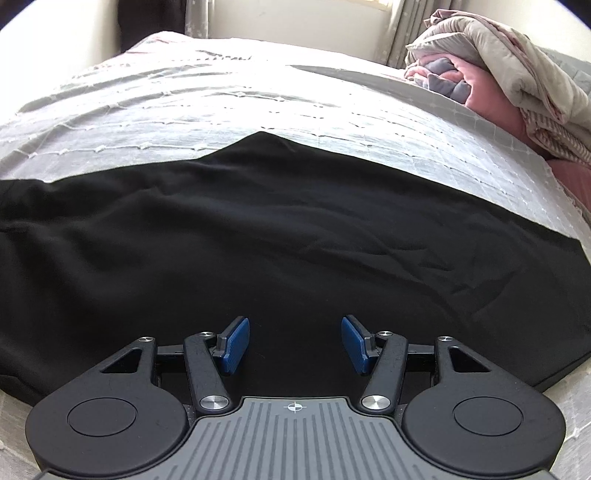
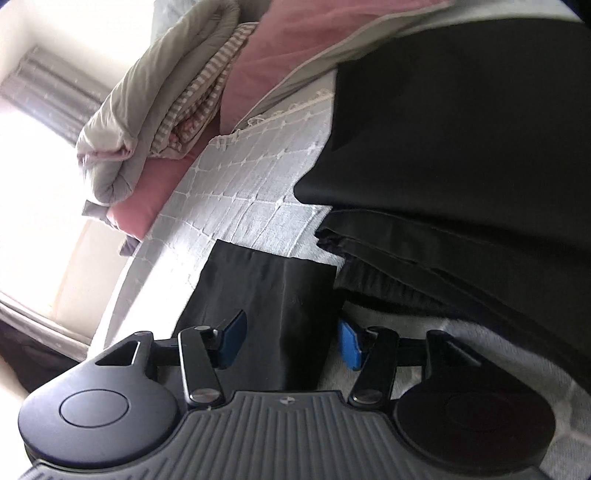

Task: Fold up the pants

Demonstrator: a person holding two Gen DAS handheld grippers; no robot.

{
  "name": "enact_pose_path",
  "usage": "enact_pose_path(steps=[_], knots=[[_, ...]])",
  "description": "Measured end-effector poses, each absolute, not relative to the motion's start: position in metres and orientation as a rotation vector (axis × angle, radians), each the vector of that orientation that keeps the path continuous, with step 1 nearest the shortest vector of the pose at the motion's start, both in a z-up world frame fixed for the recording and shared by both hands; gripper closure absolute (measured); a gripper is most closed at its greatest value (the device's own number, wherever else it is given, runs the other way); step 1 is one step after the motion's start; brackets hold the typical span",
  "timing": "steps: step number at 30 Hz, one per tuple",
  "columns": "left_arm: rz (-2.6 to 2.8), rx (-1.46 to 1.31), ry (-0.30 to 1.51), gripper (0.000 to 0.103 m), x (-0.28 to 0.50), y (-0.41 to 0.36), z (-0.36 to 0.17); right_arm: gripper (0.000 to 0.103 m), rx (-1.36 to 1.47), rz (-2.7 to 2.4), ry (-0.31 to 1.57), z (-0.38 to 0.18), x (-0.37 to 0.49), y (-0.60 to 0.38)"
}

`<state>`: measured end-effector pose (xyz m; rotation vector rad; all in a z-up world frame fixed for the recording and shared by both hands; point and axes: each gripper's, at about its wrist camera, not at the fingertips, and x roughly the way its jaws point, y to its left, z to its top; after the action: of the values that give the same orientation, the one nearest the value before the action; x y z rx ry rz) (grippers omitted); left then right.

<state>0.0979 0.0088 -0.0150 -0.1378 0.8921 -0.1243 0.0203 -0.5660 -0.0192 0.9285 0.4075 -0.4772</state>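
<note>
Black pants lie spread flat across the pale grey bedspread. My left gripper is open, low over the near part of the pants, holding nothing. In the right wrist view, my right gripper is open with a black cloth end, seemingly a pant leg cuff, lying between its blue pads. More black fabric lies in folded layers to the right, with a ribbed band at its edge.
A rumpled pile of grey, pink and striped bedding sits at the back right of the bed; it also shows in the right wrist view. Curtains and a bright window lie beyond the bed.
</note>
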Motion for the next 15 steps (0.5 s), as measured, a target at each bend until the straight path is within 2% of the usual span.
enact_pose_path(steps=[1, 3, 6, 9, 15], knots=[[-0.126, -0.148, 0.896, 0.048, 0.099, 0.010, -0.015, 0.014, 0.908, -0.486, 0.414, -0.018, 0.022, -0.565], [-0.125, -0.164, 0.899, 0.048, 0.101, 0.012, -0.015, 0.050, 0.873, -0.492, 0.434, -0.016, 0.028, -0.562], [-0.112, -0.177, 0.893, 0.048, 0.104, 0.017, -0.014, 0.056, 0.859, -0.505, 0.443, -0.015, 0.028, -0.559], [-0.088, -0.194, 0.886, 0.048, 0.106, 0.025, -0.012, 0.057, 0.795, -0.508, 0.389, 0.003, 0.028, -0.543], [-0.034, -0.340, 0.893, 0.048, 0.116, 0.062, -0.010, 0.058, 0.406, -0.434, 0.296, 0.056, 0.054, -0.442]])
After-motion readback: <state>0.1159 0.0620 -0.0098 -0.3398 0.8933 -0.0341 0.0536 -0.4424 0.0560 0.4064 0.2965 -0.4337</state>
